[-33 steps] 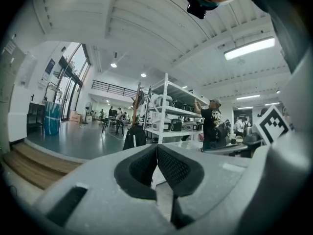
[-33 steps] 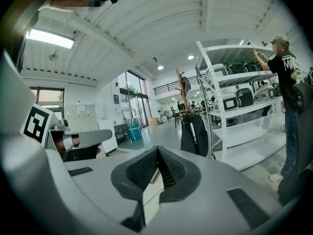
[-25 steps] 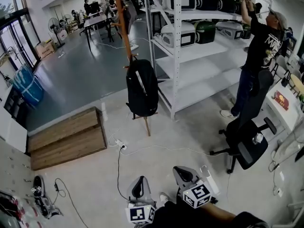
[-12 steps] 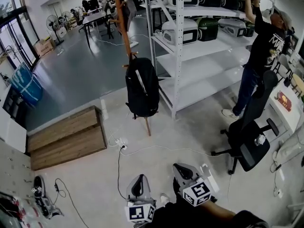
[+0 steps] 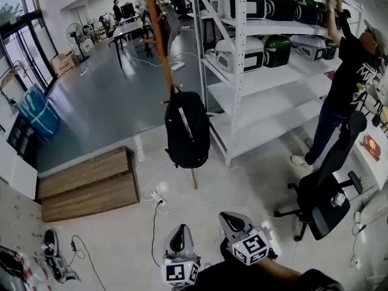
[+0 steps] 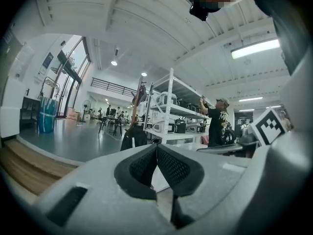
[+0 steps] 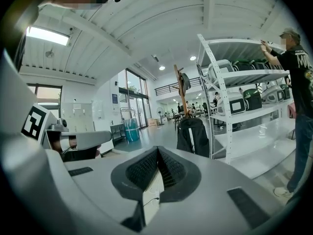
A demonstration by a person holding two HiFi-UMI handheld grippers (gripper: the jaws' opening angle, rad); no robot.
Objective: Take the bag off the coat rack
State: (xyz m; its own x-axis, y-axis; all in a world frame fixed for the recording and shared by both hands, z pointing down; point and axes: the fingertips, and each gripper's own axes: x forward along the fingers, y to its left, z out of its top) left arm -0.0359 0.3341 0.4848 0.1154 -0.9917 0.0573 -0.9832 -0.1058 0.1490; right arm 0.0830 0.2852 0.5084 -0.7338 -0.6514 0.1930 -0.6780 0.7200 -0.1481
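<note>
A black backpack [image 5: 187, 129] with a pale strap stripe hangs low on a tall wooden coat rack [image 5: 159, 35] beside the white shelving. It shows small in the left gripper view [image 6: 132, 137] and larger in the right gripper view [image 7: 192, 136]. Both grippers are held low at the bottom of the head view, well short of the bag. My left gripper [image 5: 177, 242] is shut with nothing between its pads. My right gripper [image 5: 230, 225] is shut and empty too, its marker cube just below.
White metal shelving [image 5: 242, 71] with several appliances stands right of the rack; a person [image 5: 351, 77] reaches up at it. A black office chair [image 5: 324, 193] is at right. A wooden step [image 5: 88, 183] lies left. A white cable and power strip [image 5: 159, 197] cross the floor.
The view has shifted so the rack and backpack sit lower and a little closer in the head view. Both grippers keep their place at the bottom, still shut.
</note>
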